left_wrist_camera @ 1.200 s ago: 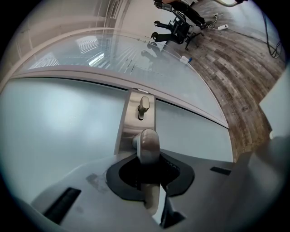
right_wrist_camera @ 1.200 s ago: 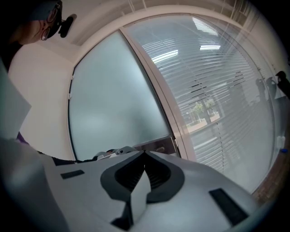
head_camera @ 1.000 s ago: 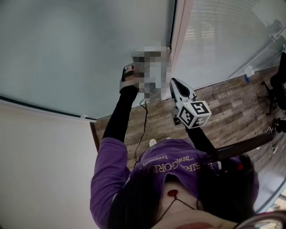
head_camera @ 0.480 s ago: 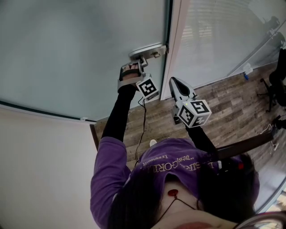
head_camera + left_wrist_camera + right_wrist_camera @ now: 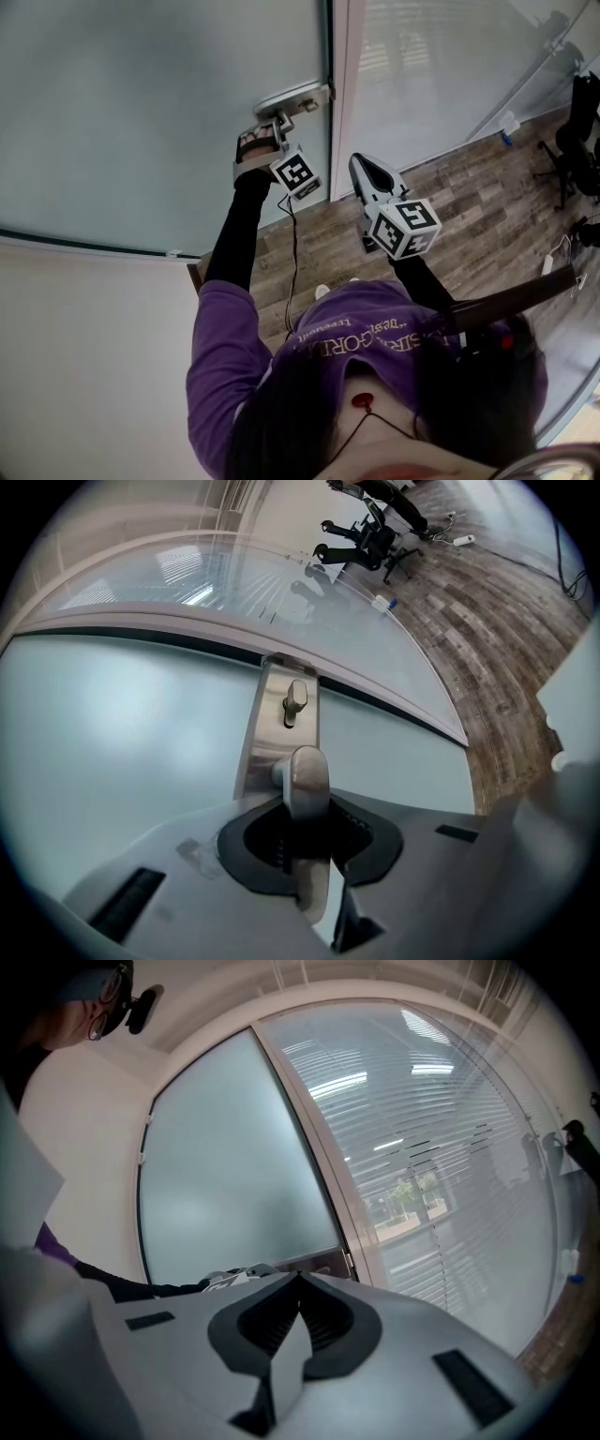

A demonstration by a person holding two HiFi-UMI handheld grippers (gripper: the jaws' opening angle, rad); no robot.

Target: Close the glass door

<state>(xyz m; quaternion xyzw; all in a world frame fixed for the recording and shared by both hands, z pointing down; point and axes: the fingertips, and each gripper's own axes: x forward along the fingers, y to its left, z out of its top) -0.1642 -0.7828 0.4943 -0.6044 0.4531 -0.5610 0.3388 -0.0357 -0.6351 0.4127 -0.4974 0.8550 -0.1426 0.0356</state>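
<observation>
The left tool (image 5: pixel 279 122) was found clenched on the lever handle (image 5: pixel 306 778), the lever seated between its pads. A steel plate (image 5: pixel 270 726) carrying handle and small knob (image 5: pixel 294 703) was noted at the edge of the frosted door (image 5: pixel 141 112). That edge was seen just beside the white frame (image 5: pixel 343 94), with only a thin dark line between them (full contact could not be judged). The right tool (image 5: pixel 357 163) was held apart over the wood floor (image 5: pixel 469 206), jaws pressed together on nothing.
</observation>
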